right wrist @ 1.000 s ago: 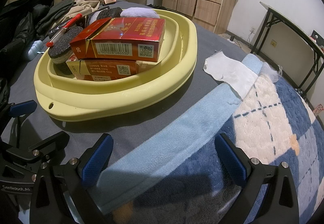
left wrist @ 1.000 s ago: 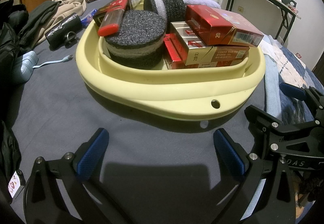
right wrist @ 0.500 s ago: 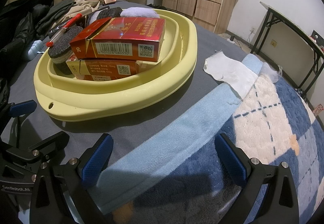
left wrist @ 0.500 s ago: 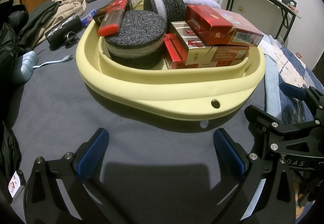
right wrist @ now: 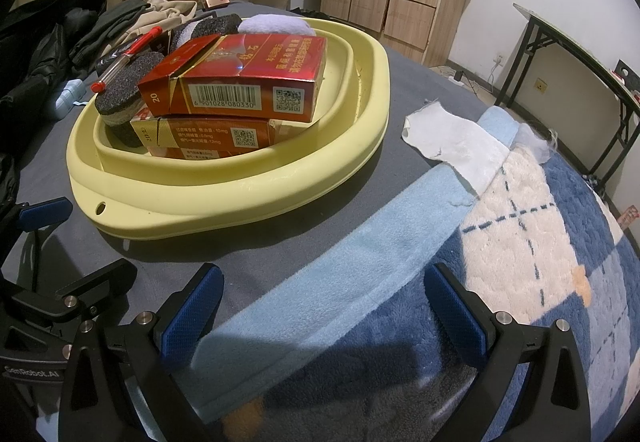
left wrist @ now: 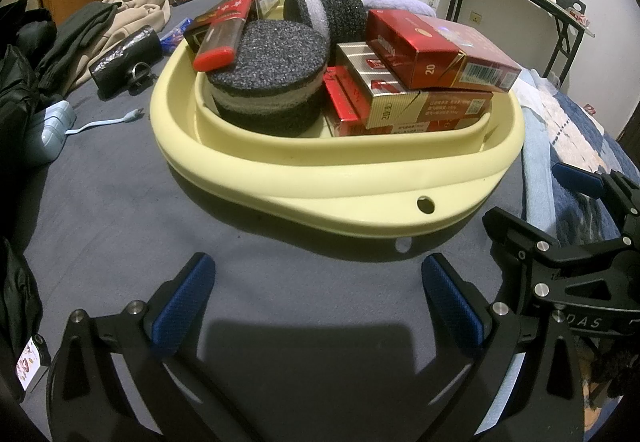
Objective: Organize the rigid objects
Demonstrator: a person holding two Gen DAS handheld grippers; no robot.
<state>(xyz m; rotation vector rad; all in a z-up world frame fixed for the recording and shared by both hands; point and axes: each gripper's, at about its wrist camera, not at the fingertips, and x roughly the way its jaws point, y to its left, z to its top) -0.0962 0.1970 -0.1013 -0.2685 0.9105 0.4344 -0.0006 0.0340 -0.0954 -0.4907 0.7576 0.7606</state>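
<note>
A pale yellow basin (left wrist: 320, 186) (right wrist: 248, 186) sits on the grey bed cover. In it lie stacked red and gold cigarette boxes (left wrist: 432, 54) (right wrist: 248, 82), two black round sponges (left wrist: 268, 78), and a red pen case (left wrist: 224, 30) on top. My left gripper (left wrist: 318, 302) is open and empty, just in front of the basin. My right gripper (right wrist: 324, 310) is open and empty over the blue blanket, to the right of the basin. It also shows in the left wrist view (left wrist: 560, 234).
A white cloth (right wrist: 452, 142) lies on the blue and cream blanket (right wrist: 520, 242) at the right. Dark clothes (left wrist: 60, 42), a black pouch (left wrist: 124, 58) and a pale blue charger with cable (left wrist: 52, 126) lie left of the basin. A folding table (left wrist: 520, 14) stands behind.
</note>
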